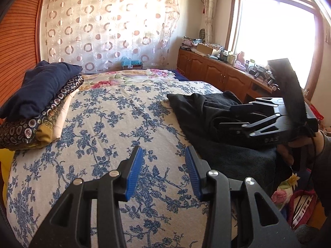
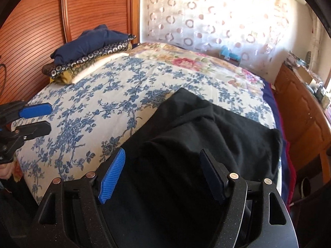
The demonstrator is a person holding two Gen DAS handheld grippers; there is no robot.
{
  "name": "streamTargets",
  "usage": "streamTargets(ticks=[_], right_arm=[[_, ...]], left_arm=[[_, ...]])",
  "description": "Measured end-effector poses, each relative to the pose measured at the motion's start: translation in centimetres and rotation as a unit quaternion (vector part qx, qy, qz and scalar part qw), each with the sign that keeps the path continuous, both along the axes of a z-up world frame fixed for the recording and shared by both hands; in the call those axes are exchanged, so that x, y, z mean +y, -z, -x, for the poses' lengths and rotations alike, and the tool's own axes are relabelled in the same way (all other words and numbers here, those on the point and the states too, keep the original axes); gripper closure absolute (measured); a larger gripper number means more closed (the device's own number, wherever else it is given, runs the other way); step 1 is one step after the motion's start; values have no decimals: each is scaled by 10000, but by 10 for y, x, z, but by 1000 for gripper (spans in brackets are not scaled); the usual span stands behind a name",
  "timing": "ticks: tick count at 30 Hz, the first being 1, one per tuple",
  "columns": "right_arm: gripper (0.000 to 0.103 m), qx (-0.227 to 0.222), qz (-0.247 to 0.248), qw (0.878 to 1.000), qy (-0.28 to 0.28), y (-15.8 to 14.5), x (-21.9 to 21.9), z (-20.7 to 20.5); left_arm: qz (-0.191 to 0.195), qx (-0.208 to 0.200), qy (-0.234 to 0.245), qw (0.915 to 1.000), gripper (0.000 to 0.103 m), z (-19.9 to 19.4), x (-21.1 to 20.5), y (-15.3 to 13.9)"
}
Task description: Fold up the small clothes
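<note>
A crumpled black garment (image 2: 206, 128) lies on the right part of the bed's blue-flowered spread (image 2: 93, 103). My right gripper (image 2: 163, 152) hovers open just over its near end, and I see no pad pressing on the cloth. From the left wrist view the same right gripper (image 1: 227, 115) reaches in over the black garment (image 1: 198, 111). My left gripper (image 1: 163, 149) is open above bare bedspread (image 1: 115, 113), left of the garment, with nothing between its fingers. It also shows at the left edge as the left gripper (image 2: 50, 117). A stack of folded clothes (image 1: 37, 99), navy on top, sits at the far left.
The folded stack (image 2: 91, 47) rests against a ribbed wooden panel (image 2: 31, 41). A wooden cabinet (image 1: 217, 72) cluttered with small items runs under the window on the right. A circle-patterned curtain (image 1: 107, 26) hangs behind the bed. Bags (image 1: 300, 204) sit on the floor at right.
</note>
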State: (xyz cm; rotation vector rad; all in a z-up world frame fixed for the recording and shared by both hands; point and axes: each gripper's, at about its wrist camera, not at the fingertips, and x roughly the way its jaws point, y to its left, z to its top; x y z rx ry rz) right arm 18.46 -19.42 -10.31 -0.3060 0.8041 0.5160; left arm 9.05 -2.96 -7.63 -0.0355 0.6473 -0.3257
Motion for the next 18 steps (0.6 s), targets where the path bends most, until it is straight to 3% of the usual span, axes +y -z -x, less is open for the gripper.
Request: streamTargets(ticks=[9, 11, 13, 18], right_arm=[[31, 332, 337, 9989, -31, 24, 10, -11], [52, 292, 397, 9988, -42, 25, 10, -12], [96, 266, 388, 9989, -38, 23, 9, -12], [97, -90, 53, 9998, 155, -10, -19, -17]], left_arm=[[85, 94, -80, 9999, 61, -1, 5, 4], [102, 117, -59, 9999, 61, 0, 4, 5], [127, 158, -42, 9998, 61, -1, 4, 6], [193, 255, 15, 9995, 61, -5, 3, 9]])
